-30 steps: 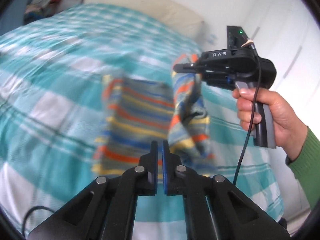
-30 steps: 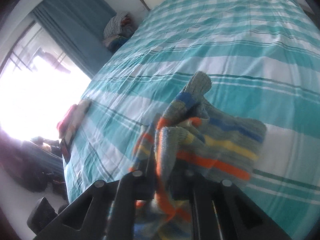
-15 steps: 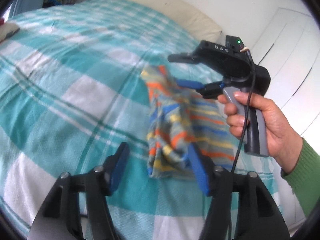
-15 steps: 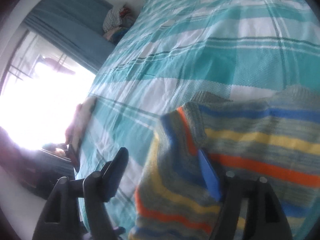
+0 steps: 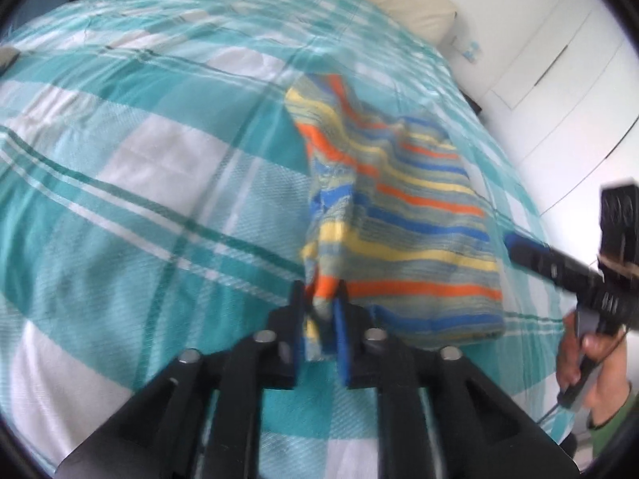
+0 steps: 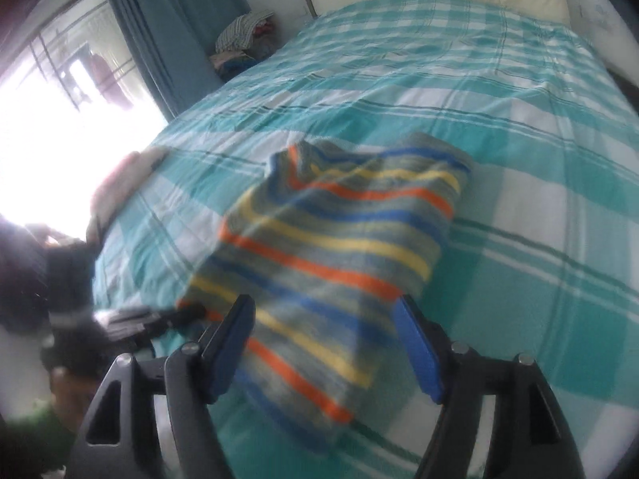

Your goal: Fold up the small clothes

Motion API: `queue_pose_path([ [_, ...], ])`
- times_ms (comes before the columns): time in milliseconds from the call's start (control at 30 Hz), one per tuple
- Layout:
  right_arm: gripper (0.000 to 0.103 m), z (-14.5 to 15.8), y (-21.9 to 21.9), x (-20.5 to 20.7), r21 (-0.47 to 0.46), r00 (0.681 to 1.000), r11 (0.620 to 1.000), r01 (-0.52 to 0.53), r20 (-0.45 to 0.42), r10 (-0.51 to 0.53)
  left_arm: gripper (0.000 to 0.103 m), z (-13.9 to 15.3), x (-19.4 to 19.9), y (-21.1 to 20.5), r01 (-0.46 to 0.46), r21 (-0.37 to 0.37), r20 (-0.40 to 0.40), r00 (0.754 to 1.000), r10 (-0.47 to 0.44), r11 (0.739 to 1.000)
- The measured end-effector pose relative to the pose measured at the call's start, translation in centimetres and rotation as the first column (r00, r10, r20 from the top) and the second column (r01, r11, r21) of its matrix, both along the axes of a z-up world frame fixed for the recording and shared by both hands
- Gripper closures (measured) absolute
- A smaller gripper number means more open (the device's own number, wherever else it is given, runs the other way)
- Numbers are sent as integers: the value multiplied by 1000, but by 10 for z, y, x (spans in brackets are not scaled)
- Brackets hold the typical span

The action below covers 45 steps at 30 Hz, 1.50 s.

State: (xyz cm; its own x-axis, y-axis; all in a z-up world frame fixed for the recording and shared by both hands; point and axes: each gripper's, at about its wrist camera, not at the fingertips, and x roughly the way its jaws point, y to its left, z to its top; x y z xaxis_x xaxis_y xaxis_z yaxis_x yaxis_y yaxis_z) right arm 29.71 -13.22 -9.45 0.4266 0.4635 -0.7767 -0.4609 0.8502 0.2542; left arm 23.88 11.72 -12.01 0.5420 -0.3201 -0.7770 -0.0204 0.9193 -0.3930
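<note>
Striped knit in grey, orange, yellow and blue, the small garment lies folded on the bed with its teal-and-white checked cover. The left tongs have just been closing and now stand narrow, with the garment's near left corner bunched between the blue pads; the pads press on that fold of cloth. The rest of the garment spreads ahead and to the right of these tongs. The right tongs stand wide apart above the garment's near edge, which lies between and beneath the two fingers without being pinched. In the left wrist view the right tongs show at the right edge, just beside the garment's right side, held by a hand with a green sleeve.
</note>
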Motion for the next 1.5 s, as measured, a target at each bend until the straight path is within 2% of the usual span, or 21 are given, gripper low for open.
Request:
queue_pose_path([
  [33,32,-4,-11,-13,0,1000,1000,29,1,-29,68,4,-4,1,-11,21,8,1000,11,1000],
  [100,31,-10,-34,-38,21,995,994,103,5,-103,36,13,-15,3,-22,33,33,999,21,999],
  [167,27,-11,-53,-59,40,986,986,163,25,-164,25,23,-24,8,-32,35,71,997,29,999],
  [233,22,-11,-71,-83,43,971,973,228,57,-231,21,38,-32,9,-39,51,92,995,34,998],
  [300,21,-10,-85,-102,38,958,962,272,80,-274,19,53,-37,7,-27,66,94,995,20,997],
  [500,12,-7,-100,-131,-39,933,941,337,148,-328,8,96,-61,-2,9,181,112,993,-29,984],
  [667,11,-12,-97,-141,-103,924,929,356,187,-334,6,100,-69,1,-13,192,109,994,-8,981],
  [933,6,-28,-86,-154,-131,894,901,413,247,-374,6,52,-56,2,-77,205,99,993,58,976],
  [1067,6,-48,-87,-153,-163,897,893,419,224,-380,6,29,-51,5,-90,224,100,993,68,970],
  [1233,2,-52,-85,-153,-173,897,891,421,227,-379,6,7,-51,6,-85,229,55,996,74,970],
  [1500,0,-56,-86,-152,-171,899,892,419,211,-383,6,16,-57,0,-65,206,71,996,51,976],
])
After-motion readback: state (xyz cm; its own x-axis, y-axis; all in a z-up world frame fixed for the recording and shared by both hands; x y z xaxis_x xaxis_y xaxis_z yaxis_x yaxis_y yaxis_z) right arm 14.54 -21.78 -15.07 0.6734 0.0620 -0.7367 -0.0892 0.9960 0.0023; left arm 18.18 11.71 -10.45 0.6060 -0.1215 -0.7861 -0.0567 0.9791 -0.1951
